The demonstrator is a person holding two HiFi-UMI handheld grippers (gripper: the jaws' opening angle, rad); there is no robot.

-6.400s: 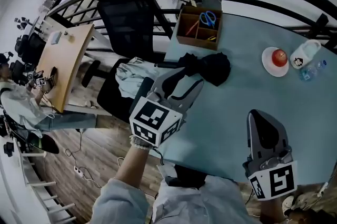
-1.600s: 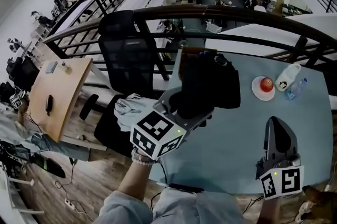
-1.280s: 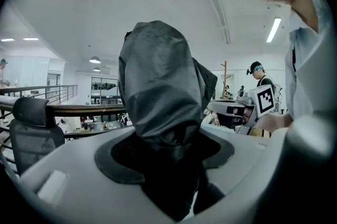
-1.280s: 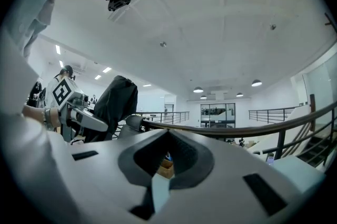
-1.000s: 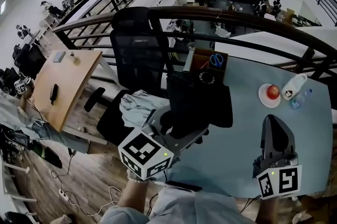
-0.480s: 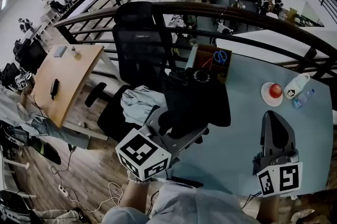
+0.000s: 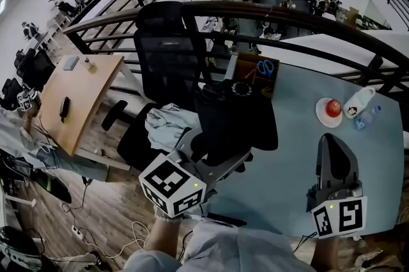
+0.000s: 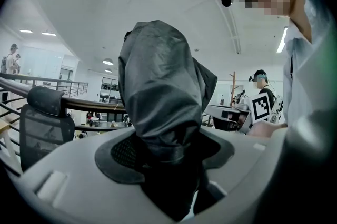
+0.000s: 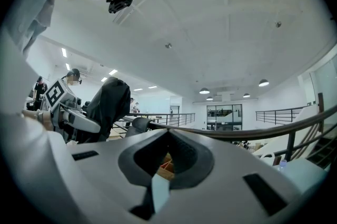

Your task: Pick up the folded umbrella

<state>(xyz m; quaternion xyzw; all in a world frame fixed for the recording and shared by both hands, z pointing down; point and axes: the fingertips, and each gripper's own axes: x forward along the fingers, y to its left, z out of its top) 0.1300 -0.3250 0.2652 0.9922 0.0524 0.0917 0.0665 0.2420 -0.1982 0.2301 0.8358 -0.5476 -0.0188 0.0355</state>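
Note:
The folded umbrella [image 7: 236, 120] is a black bundle of fabric, held upright and clear of the pale blue table [image 7: 291, 165], near its left edge. My left gripper [image 7: 217, 151] is shut on its lower part. In the left gripper view the umbrella [image 8: 158, 97] rises out of the jaws of the left gripper [image 8: 166, 165] and fills the middle. My right gripper [image 7: 332, 152] hovers over the table's near right, shut and holding nothing. In the right gripper view the right gripper [image 9: 167, 136] points upward, with the umbrella [image 9: 108, 104] at its left.
A wooden organiser box [image 7: 254, 69] with blue scissors stands at the table's far edge behind the umbrella. A plate with a red apple [image 7: 332, 110], a white container [image 7: 358, 101] and a small bottle [image 7: 365, 119] sit at the far right. A black office chair [image 7: 163, 50] and a dark railing [image 7: 287, 15] border the table.
The umbrella lay on the table with my left gripper at it; now it is lifted and stands upright in the left gripper. Over the last second little has moved.

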